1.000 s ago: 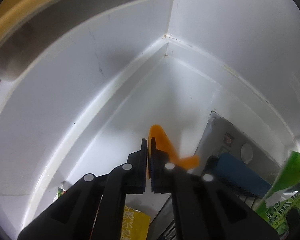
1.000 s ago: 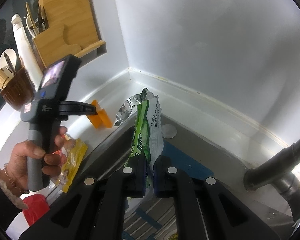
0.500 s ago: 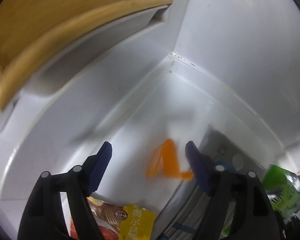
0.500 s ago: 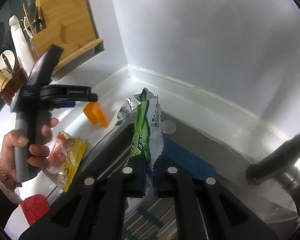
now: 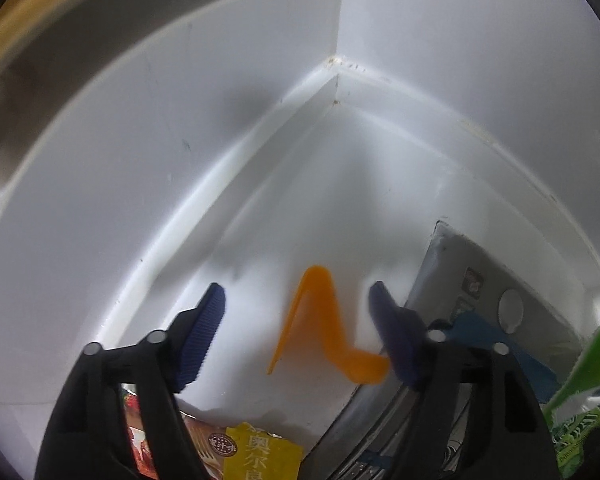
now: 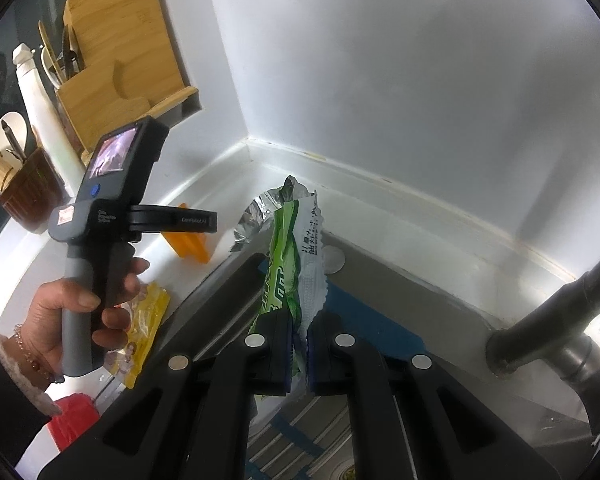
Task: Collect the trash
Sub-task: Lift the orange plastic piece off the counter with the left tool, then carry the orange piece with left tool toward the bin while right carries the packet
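1. Left gripper (image 5: 298, 314) closing, pads clear of blurred orange plastic piece (image 5: 320, 328) between them on table (image 5: 260, 220).
2. Right gripper (image 6: 300, 344) clamped on green wrapper (image 6: 290, 264), lower end hidden.
3. Yellow packet (image 5: 260, 456) cut off.

Pretty dim, cool light in both shots, with soft glare streaks along the white wall (image 5: 380, 92) seam ahead of the jaws. Heavy fisheye bending, black corners all round. The left view is smeary: the orange piece (image 5: 320, 320) between the jaws is blurred. The right view is sharper, though the green wrapper (image 6: 292, 264) casts little shadow.
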Action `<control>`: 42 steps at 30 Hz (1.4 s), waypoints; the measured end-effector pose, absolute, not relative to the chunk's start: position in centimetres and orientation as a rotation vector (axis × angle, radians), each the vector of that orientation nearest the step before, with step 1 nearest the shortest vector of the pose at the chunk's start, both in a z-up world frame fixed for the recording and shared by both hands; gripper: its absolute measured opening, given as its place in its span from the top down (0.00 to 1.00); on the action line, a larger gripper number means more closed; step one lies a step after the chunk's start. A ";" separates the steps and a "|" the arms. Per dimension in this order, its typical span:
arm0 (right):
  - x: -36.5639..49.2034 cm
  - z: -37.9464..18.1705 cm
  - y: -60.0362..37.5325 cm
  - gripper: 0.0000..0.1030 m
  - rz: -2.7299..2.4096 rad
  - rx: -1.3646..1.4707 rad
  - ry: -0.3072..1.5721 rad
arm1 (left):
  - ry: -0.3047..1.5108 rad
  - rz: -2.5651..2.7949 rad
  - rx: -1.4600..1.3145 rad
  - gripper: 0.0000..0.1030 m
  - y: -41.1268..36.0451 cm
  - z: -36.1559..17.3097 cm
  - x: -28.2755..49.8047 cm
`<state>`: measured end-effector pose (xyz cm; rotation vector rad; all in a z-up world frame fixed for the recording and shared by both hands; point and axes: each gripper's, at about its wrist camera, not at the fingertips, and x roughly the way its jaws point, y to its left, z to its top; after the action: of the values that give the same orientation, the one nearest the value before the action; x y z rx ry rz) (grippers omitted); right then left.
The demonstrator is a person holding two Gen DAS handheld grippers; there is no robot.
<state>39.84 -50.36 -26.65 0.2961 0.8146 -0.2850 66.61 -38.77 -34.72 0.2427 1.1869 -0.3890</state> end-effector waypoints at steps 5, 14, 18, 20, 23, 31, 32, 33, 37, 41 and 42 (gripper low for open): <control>40.1 -26.7 -50.2 0.95 -0.283 0.295 0.816 | 1.228 -0.376 0.246 0.56 -38.7 -35.8 67.0; 40.1 -26.8 -50.3 0.95 -0.282 0.296 0.816 | 1.201 -0.376 0.212 0.58 -37.8 -34.3 66.5; 40.0 -26.7 -50.2 0.95 -0.283 0.300 0.815 | 1.184 -0.388 0.201 0.58 -36.9 -33.2 66.0; 40.0 -26.5 -50.0 0.95 -0.283 0.298 0.813 | 1.178 -0.391 0.200 0.58 -36.7 -32.6 65.8; 39.9 -25.9 -49.5 0.95 -0.279 0.292 0.804 | 1.166 -0.398 0.196 0.58 -35.8 -31.9 65.2; 38.8 -23.9 -47.7 0.95 -0.274 0.275 0.773 | 1.113 -0.408 0.204 0.58 -34.1 -28.0 61.9; 38.6 -23.7 -47.5 0.95 -0.274 0.275 0.772 | 1.108 -0.409 0.201 0.58 -33.9 -27.6 61.8; 38.4 -23.5 -47.2 0.95 -0.274 0.273 0.769 | 1.101 -0.411 0.197 0.58 -33.7 -27.0 61.3; 37.5 -22.6 -46.3 0.95 -0.275 0.263 0.760 | 1.064 -0.417 0.194 0.58 -33.0 -25.0 59.8; 36.7 -21.8 -45.6 0.95 -0.282 0.253 0.755 | 1.035 -0.422 0.192 0.58 -32.0 -23.1 58.2; 36.4 -21.5 -45.4 0.95 -0.283 0.253 0.752 | 1.030 -0.422 0.187 0.58 -31.7 -22.8 57.9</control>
<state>36.35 -45.40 -21.53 0.2526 0.7522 -0.2831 57.93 -31.73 -22.76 0.1874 1.0305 -0.4221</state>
